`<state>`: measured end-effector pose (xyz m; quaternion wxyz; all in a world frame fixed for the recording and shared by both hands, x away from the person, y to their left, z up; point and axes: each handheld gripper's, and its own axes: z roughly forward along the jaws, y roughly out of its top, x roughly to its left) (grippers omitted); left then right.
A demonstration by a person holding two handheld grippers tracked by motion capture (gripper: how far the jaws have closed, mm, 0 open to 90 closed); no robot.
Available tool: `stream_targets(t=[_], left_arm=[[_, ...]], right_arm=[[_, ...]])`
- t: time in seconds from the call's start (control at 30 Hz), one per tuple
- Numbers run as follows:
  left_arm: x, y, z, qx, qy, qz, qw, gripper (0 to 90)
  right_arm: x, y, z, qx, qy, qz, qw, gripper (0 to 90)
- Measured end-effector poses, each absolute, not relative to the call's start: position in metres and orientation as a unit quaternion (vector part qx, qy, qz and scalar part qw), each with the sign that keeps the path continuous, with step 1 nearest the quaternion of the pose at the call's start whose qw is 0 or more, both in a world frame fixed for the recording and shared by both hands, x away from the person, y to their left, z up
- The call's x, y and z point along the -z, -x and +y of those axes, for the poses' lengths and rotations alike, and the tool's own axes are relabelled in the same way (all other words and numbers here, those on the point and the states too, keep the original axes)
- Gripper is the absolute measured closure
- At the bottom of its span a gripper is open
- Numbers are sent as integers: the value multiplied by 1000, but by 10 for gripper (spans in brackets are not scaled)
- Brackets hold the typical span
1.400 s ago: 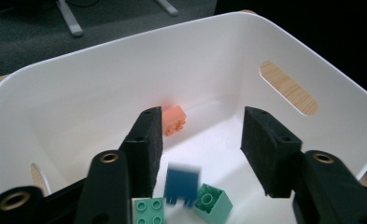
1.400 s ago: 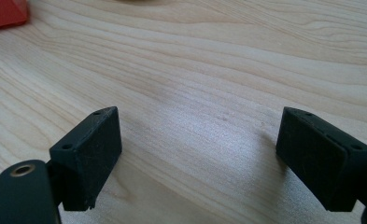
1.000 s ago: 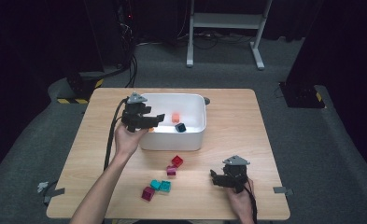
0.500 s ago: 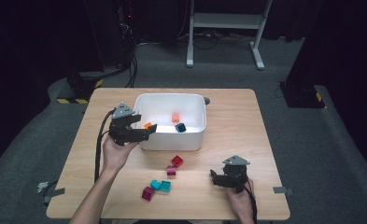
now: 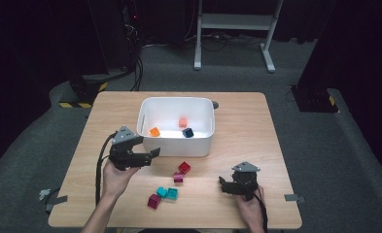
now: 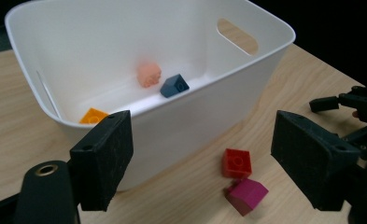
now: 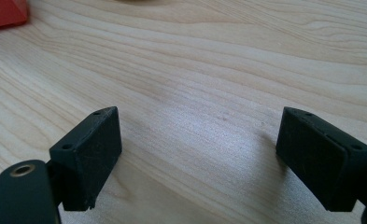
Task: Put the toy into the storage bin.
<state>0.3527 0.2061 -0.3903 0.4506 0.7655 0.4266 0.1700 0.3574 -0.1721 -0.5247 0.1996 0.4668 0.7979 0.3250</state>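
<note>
My left gripper [image 5: 149,147] [image 6: 209,158] hovers off the front left corner of a white bin [image 5: 176,145] [image 6: 195,116]. Its jaws have just been opening and stand open with nothing between them. In the bin lie an orange brick [image 5: 154,131] [image 6: 93,116], a salmon brick [image 5: 182,122] [image 6: 149,74] and a dark blue brick [image 5: 187,132] [image 6: 174,86]. In front of the bin sit a red brick [image 5: 184,168] [image 6: 236,162] and a magenta brick [image 5: 178,178] [image 6: 246,195]. My right gripper [image 5: 225,183] [image 7: 200,154] rests low over bare wood at the front right, open and empty.
Two teal bricks [image 5: 167,192] and another magenta brick [image 5: 153,201] lie near the table's front edge. A corner of the red brick [image 7: 3,11] shows in the right gripper view. Dark floor, cables and a white stand surround the wooden table [image 5: 256,126].
My left gripper has drawn back from over the bin's left rim, leftward, toward the person and lower. An orange brick now lies in the bin. The right gripper has kept still.
</note>
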Motion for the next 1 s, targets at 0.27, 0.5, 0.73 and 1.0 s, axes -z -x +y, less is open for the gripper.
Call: stream_targets(t=[0.27,0.5,0.73,1.0], left_arm=[[421,-338,193,-142,-774,426,447,208],[442,-336,178,-123,-782,426,438,207],[460,-340,160,-102,-801,414,421,207],[476,-349,140,-84,-821,405,394,241]], right_arm=[[525,-357,-172,-325,-467,798,199,139],[525,-357,-172,-325,-467,798,200,139],[525,-357,-172,-325,-467,798,200,139],[525,-357,-172,-325,-467,797,200,139]])
